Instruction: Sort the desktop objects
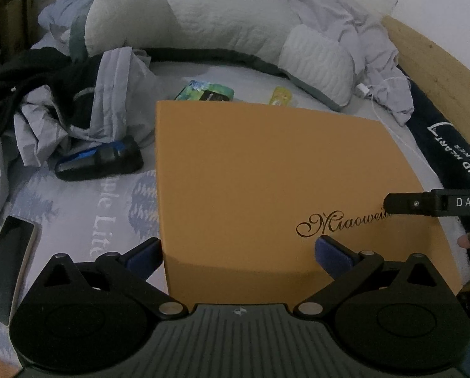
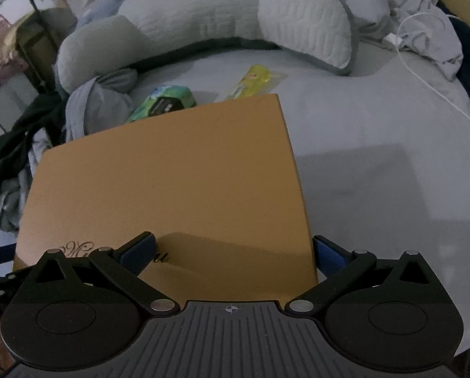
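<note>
**Two grippers spread wide at the near edge of an orange box**

Two grippers sit at the near edge of one flat orange box (image 1: 266, 189) that lies on the bed (image 2: 376, 157). At the bottom of the left wrist view, the left gripper (image 1: 238, 252) has its blue-padded fingers (image 1: 332, 255) spread wide: the left pad hangs just off the box's left edge over the sheet, the right pad over the lid, and I cannot tell whether either touches. The right gripper (image 2: 235, 250), at the bottom of its own view, is just as wide, one pad over the lid and the other just past the box's right edge. Neither grips anything.

Gold script on the lid reads "Miaowei", its end hidden behind the right gripper's arm, which enters at the right of the left view marked "DAS". The sheet left of the box carries pale letters, "ple Lite". A dark phone (image 1: 11, 264) lies at lower left. Farther up, a black and blue device (image 1: 99, 160) rests beside crumpled clothes (image 1: 61, 110). Dark fabric (image 1: 449, 151) at the right edge shows "KIND HEART".

Behind the box lie a green packet (image 2: 162, 102) and a yellow packet (image 2: 254, 82), their print too small to read. A white cable (image 2: 424, 72) trails at upper right. Farthest, a grey curved pillow (image 1: 222, 19) bears small unreadable writing.
</note>
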### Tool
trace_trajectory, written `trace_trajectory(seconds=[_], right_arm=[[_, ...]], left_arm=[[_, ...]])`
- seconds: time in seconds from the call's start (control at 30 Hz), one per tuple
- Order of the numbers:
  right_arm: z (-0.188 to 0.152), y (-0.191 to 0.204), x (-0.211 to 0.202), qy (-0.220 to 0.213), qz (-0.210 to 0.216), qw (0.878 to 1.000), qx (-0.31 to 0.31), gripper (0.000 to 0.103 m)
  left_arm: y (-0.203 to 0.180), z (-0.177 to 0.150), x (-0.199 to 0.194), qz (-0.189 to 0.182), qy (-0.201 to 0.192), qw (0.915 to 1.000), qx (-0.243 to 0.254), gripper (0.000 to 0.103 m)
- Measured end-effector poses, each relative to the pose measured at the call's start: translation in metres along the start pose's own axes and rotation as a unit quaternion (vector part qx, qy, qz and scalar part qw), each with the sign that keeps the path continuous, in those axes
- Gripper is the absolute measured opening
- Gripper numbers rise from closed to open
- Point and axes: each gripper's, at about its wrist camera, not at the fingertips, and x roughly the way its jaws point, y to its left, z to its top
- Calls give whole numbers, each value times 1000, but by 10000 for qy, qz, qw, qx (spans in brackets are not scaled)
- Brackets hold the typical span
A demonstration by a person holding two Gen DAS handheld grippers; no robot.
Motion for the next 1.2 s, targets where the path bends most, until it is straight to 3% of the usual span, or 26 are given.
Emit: trace_trajectory(seconds=[0.53, 1.2], right_arm=[[1, -5, 9, 139, -6, 9999, 11, 103], [-8, 0, 40, 262, -314, 9990, -157, 103]], left_arm=[[-1, 0, 12, 46, 100, 9999, 70, 103], [3, -6, 37, 190, 263, 9994, 83, 103]])
